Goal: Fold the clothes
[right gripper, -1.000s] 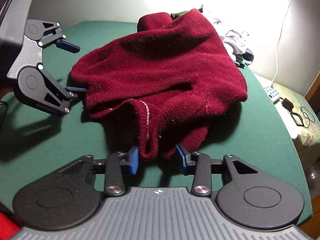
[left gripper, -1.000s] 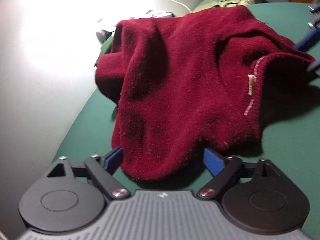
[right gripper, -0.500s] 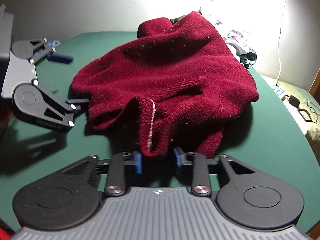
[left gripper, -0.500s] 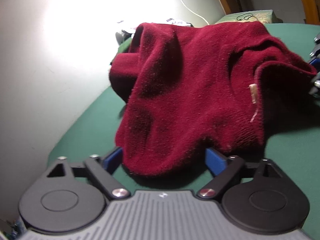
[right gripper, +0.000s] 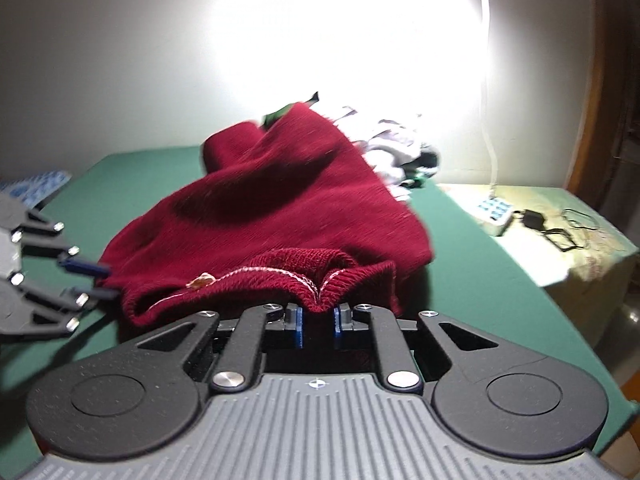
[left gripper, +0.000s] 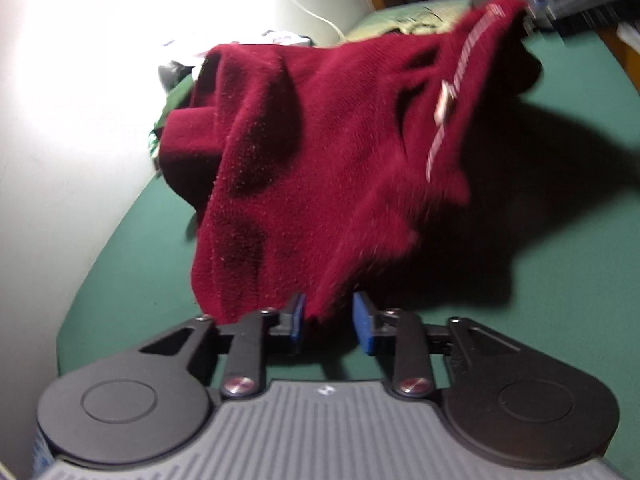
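Observation:
A dark red knit sweater [left gripper: 320,152] lies bunched on the green table [left gripper: 132,256]. Its near hem hangs between the blue pads of my left gripper [left gripper: 330,322]. Those jaws are closing; the cloth touches the left pad and a small gap shows at the right one. My right gripper [right gripper: 318,322] is closing on the ribbed neckline [right gripper: 304,276], which bunches between its pads and is lifted off the table. In the left wrist view the right gripper [left gripper: 528,12] is a blur at the sweater's raised far corner. The left gripper [right gripper: 100,280] shows at the sweater's left edge in the right wrist view.
A pile of other clothes [right gripper: 400,156] lies at the table's back edge by the brightly lit wall. A white power strip [right gripper: 494,208] and a black charger [right gripper: 532,220] rest on a patterned surface [right gripper: 592,248] beyond the table's right side.
Both grippers' jaws have narrowed around the sweater. The right gripper has risen with the neckline, pulling that side of the sweater up and taut. The left gripper has stayed at the hem.

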The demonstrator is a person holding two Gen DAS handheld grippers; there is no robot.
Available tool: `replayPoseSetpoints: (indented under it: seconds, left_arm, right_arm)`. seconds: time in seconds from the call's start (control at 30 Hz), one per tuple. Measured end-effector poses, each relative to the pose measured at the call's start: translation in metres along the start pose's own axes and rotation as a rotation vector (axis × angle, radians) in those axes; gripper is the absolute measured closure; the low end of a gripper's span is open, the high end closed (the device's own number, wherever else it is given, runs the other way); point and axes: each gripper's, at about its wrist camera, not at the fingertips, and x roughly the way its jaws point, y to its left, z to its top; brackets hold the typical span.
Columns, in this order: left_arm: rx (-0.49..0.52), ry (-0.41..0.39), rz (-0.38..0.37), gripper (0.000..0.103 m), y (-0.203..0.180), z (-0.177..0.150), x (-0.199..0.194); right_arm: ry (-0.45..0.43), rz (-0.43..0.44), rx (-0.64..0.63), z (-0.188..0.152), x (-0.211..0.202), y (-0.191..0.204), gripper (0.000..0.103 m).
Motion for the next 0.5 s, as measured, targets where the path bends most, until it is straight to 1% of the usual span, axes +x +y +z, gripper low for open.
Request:
replayPoseSetpoints:
  seconds: [0.03, 0.1, 0.13, 0.23, 0.3, 0.33, 0.37, 0.4, 0.43, 0.47, 0.5]
  left_arm:
    - [0.023, -0.002, -0.003, 0.062, 0.001, -0.001, 0.000]
    - [0.053, 0.003, -0.026, 0.054, 0.003, -0.002, 0.003]
    - [0.070, 0.001, -0.030, 0.053, 0.003, -0.002, 0.005]
    - [0.116, -0.018, -0.029, 0.051, -0.001, 0.003, 0.010]
    - [0.118, -0.028, -0.030, 0.052, -0.001, 0.009, 0.015]
    - [0.114, -0.031, -0.029, 0.055, -0.001, 0.011, 0.018]
    - [0.106, -0.030, -0.029, 0.063, -0.002, 0.014, 0.021]
    - [0.097, -0.029, -0.029, 0.074, -0.003, 0.015, 0.024]
    - [0.087, -0.028, -0.020, 0.081, -0.003, 0.016, 0.026]
    - [0.077, -0.028, -0.008, 0.090, -0.003, 0.017, 0.028]
    - [0.057, -0.038, 0.010, 0.091, -0.002, 0.019, 0.029]
  right_arm:
    - [-0.005, -0.010, 0.008, 0.001, -0.001, -0.002, 0.090]
    - [-0.012, -0.028, 0.024, 0.004, -0.001, -0.005, 0.090]
    - [-0.013, -0.035, 0.034, 0.005, -0.001, -0.007, 0.090]
    - [-0.019, -0.043, 0.067, 0.011, -0.001, -0.013, 0.090]
    - [-0.027, -0.049, 0.078, 0.016, -0.002, -0.014, 0.090]
    - [-0.033, -0.052, 0.082, 0.017, -0.003, -0.014, 0.090]
    - [-0.042, -0.053, 0.086, 0.018, -0.005, -0.014, 0.090]
    - [-0.049, -0.056, 0.089, 0.018, -0.006, -0.014, 0.090]
    - [-0.055, -0.060, 0.092, 0.019, -0.007, -0.015, 0.090]
    - [-0.058, -0.064, 0.093, 0.019, -0.007, -0.016, 0.090]
    - [-0.059, -0.069, 0.092, 0.019, -0.007, -0.017, 0.090]
